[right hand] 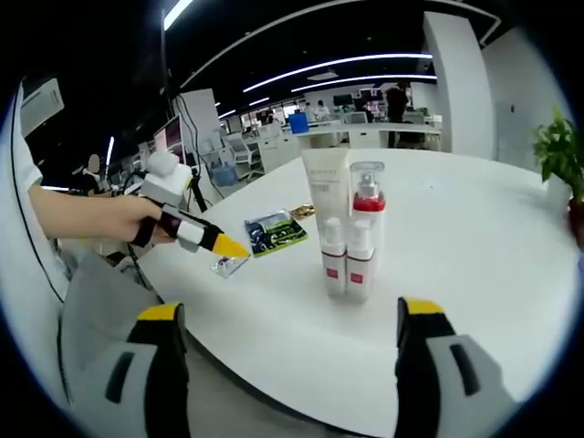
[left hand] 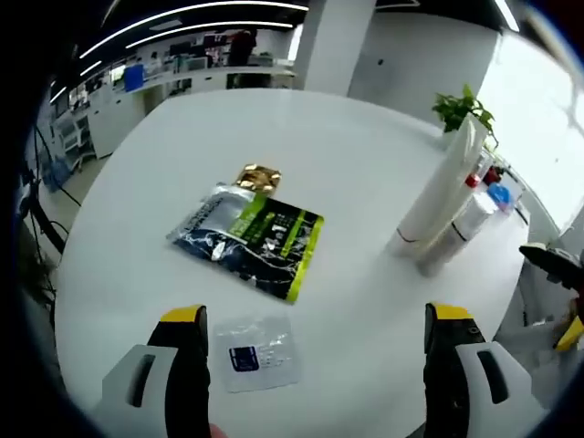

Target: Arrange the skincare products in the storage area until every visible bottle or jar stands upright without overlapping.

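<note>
Left gripper view: left gripper [left hand: 315, 319] spread, empty, above clear sachet [left hand: 255, 354]; dark pouch [left hand: 251, 234] beyond; label text illegible. Right gripper [right hand: 287, 319] spread before upright bottles [right hand: 351, 246], tube [right hand: 325, 187] partly hidden behind them.

The round white table [left hand: 365, 164] bears upright bottles [right hand: 349, 246], a green-black pouch [left hand: 260, 239], and a clear sachet [left hand: 257, 351].

Left tool [left hand: 315, 342], right tool [right hand: 287, 338]: white housings, black jaws, yellow tips; white sleeve [right hand: 23, 173].

You can't read the print on the black-and-green pouch [left hand: 260, 239] or the small clear sachet [left hand: 255, 354]. The tall tube [right hand: 326, 187] partly hides behind the pump bottle [right hand: 365, 239], and the potted plant [right hand: 560, 155] is cut by the edge.
</note>
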`<state>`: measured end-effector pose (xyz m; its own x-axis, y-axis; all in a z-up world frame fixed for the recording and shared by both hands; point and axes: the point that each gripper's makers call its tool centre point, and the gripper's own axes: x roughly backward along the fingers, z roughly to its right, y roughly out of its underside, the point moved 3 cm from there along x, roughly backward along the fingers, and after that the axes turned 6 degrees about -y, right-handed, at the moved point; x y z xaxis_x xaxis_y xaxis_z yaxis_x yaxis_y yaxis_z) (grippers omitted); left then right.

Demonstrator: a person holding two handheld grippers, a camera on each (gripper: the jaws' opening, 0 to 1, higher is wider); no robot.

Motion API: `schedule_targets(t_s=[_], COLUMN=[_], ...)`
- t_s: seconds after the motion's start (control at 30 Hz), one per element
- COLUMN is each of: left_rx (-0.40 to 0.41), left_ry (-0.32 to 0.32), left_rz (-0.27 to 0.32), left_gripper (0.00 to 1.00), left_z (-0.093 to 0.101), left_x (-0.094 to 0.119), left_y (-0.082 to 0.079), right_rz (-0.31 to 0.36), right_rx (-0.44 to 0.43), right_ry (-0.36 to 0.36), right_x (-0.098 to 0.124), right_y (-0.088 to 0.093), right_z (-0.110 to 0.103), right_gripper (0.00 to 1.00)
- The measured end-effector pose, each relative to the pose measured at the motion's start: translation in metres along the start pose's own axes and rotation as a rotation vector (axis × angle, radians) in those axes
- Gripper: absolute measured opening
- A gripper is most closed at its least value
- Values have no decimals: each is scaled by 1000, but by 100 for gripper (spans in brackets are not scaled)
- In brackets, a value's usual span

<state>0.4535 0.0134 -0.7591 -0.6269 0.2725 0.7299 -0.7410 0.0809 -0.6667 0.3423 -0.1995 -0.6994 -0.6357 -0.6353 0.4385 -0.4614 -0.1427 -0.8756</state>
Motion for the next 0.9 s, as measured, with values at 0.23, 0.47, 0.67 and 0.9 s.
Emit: schedule_targets(t_s=[0.23,0.47,0.67,0.9], left_rx=[96,234,285,349], left_ry=[-62,-172,-216,-311], left_rz=[-24,-79,-96,-104], left_gripper=[97,97,97,97], left_z=[-2,-14,-16,-22], left_x=[-25,-40,-51,-67], left_y=[-16,-19,-25,-36], right_rz=[-3,1,7,9], right_rx=[-5,-25,-41,-53], right_ry=[6,13,23,32], right_x=[0,1,1,2], right_y=[0,0,0,0], right_z=[1,3,5,7], right_gripper=[96,96,96,96])
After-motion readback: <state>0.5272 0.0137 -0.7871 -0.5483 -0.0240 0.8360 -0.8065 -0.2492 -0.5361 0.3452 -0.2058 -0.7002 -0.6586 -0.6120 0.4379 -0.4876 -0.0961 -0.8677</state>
